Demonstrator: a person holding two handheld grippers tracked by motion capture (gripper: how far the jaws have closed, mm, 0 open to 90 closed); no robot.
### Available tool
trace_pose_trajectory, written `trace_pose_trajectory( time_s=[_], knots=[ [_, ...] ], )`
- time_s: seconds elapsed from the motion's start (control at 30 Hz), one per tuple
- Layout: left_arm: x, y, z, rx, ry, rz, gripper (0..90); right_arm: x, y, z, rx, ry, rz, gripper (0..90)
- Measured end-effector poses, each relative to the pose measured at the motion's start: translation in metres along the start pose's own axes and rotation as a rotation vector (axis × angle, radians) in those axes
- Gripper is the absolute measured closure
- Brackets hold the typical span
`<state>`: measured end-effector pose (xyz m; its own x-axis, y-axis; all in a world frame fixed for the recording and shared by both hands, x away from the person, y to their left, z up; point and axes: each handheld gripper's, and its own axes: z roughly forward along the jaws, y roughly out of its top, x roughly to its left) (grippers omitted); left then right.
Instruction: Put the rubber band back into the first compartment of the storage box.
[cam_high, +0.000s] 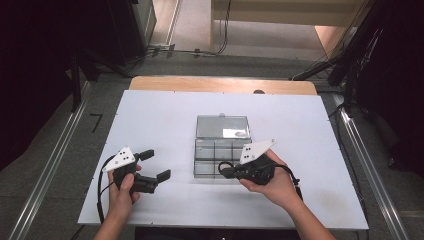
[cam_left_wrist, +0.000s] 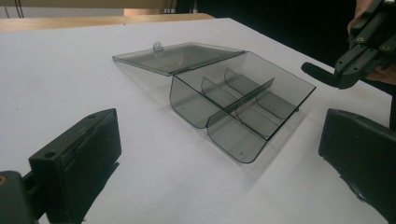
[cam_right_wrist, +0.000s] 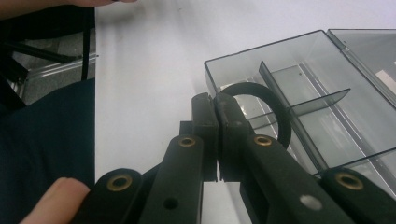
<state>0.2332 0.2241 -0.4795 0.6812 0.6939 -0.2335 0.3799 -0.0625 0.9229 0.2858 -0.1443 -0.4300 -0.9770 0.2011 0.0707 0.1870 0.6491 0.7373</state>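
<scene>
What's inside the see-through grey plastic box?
The smoky clear plastic box holds only its own dividers; the compartments look bare. The right tool, shut on a black ring, covers part of the near compartment.

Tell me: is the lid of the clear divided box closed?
No. The lid lies swung open flat on the table behind the box, leaving its compartments uncovered.
</scene>
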Motion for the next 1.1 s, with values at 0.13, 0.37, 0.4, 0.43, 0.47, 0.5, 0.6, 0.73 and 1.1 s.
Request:
trace_pose_trajectory(
  time_s=[0.13, 0.37, 0.4, 0.43, 0.47, 0.5, 0.6, 0.73, 1.1],
  knots=[
    [0.000, 0.000, -0.001, -0.001, 0.000, 0.001, 0.0, -0.001, 0.003, 0.001, -0.002, 0.001, 0.003, 85.9],
    [0.000, 0.000, -0.001, -0.006, 0.003, 0.000, 0.0, -0.004, 0.007, 0.002, -0.004, 0.000, 0.000, 85.9],
    [0.000, 0.000, -0.001, -0.006, 0.003, 0.000, 0.0, -0.004, 0.008, 0.002, -0.004, 0.000, 0.003, 85.9],
    [0.000, 0.000, -0.001, -0.005, 0.002, 0.001, 0.0, -0.004, 0.009, 0.002, -0.005, 0.000, 0.003, 85.9],
    [0.000, 0.000, -0.001, -0.006, 0.003, 0.000, 0.0, -0.005, 0.009, 0.002, -0.004, -0.001, 0.002, 85.9],
    [0.000, 0.000, -0.002, -0.006, 0.003, 0.000, 0.0, -0.005, 0.010, 0.002, -0.005, -0.001, 0.005, 85.9],
    [0.000, 0.000, -0.002, -0.006, 0.004, 0.001, 0.0, -0.006, 0.011, 0.003, -0.006, -0.002, 0.005, 85.9],
    [0.000, 0.001, -0.002, -0.007, 0.002, 0.001, 0.0, -0.007, 0.014, 0.004, -0.010, 0.006, 0.013, 85.9],
    [0.001, 0.001, -0.003, -0.009, 0.004, 0.003, 0.0, -0.011, 0.020, 0.008, -0.011, 0.003, 0.015, 85.9]
  ],
)
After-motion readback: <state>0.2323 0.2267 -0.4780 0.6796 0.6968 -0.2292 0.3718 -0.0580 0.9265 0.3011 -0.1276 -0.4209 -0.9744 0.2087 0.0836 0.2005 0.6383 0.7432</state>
